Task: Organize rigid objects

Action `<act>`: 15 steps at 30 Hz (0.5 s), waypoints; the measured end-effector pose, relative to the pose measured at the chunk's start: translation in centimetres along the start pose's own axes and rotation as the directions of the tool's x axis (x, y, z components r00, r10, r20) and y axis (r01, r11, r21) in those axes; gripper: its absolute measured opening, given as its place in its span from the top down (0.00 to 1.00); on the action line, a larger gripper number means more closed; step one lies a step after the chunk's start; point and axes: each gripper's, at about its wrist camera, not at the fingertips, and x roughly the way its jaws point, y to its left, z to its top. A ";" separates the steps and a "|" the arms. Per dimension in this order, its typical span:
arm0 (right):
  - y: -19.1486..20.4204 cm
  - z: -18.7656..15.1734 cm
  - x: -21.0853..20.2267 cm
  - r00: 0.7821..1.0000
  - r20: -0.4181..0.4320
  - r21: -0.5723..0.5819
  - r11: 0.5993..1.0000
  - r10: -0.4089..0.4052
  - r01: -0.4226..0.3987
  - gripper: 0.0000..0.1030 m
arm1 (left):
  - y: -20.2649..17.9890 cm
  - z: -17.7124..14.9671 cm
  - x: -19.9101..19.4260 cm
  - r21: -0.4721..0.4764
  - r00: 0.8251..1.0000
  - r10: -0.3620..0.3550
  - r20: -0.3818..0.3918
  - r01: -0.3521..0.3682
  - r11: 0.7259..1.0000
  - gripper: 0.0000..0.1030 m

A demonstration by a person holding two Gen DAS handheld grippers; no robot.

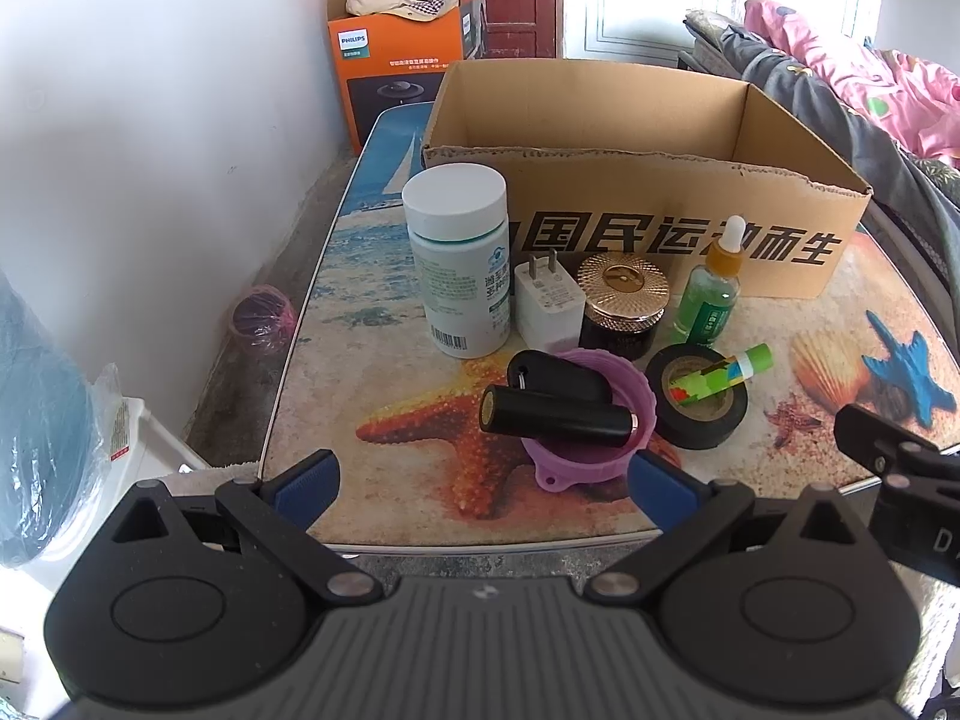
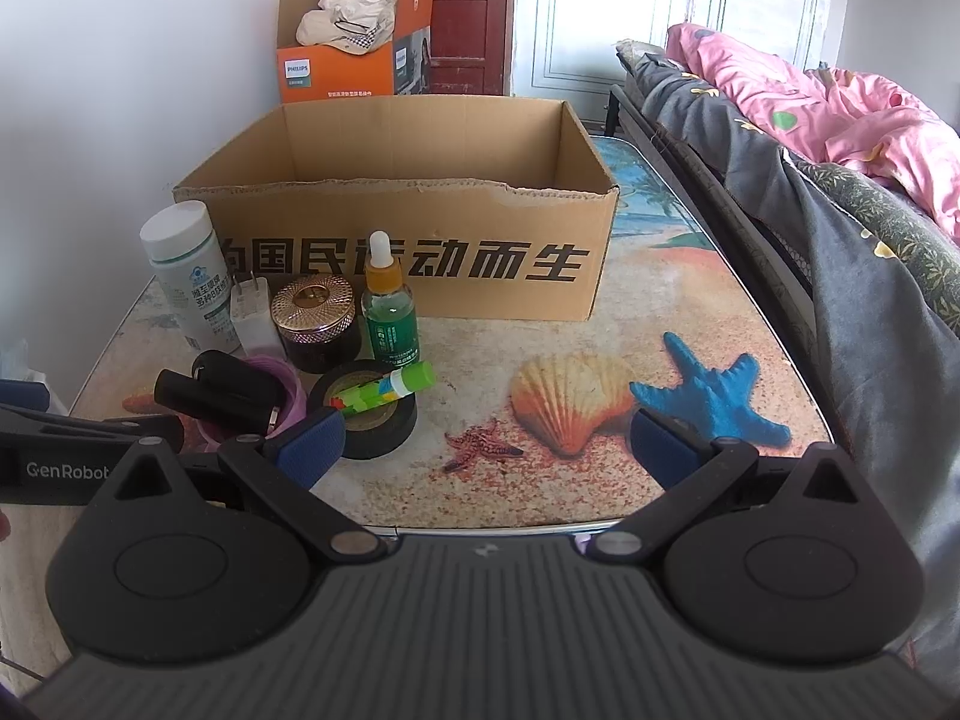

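Open brown cardboard box [image 1: 630,228] looks empty, far interior hidden. White plastic pill bottle [image 1: 459,258] stands just left of it on the surface: stiff, light, slick; I'd grip mid-body. Both tools, left [image 1: 480,480] and right [image 2: 486,447], spread, empty.

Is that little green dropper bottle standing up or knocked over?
Standing upright. The green dropper bottle rests on its base on the table, white dropper tip pointing up, just in front of the cardboard box.
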 end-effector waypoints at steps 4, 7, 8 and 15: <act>0.0 0.0 0.0 1.000 0.000 0.000 1.000 0.001 -0.001 0.01 | -0.1 0.0 0.0 0.001 1.000 0.001 -0.002 -0.001 1.000 0.00; -0.1 0.0 0.1 1.000 -0.002 0.002 1.000 0.002 -0.002 0.01 | -0.2 0.0 0.1 0.003 1.000 0.000 -0.003 0.000 1.000 0.00; -0.1 0.0 0.1 1.000 -0.002 0.001 1.000 0.002 -0.002 0.01 | -0.2 0.0 0.1 0.003 1.000 0.000 -0.003 0.000 1.000 0.00; -0.1 0.0 0.2 1.000 -0.003 0.003 1.000 0.003 -0.003 0.01 | -0.3 0.1 0.3 0.005 1.000 0.001 -0.009 0.000 1.000 0.00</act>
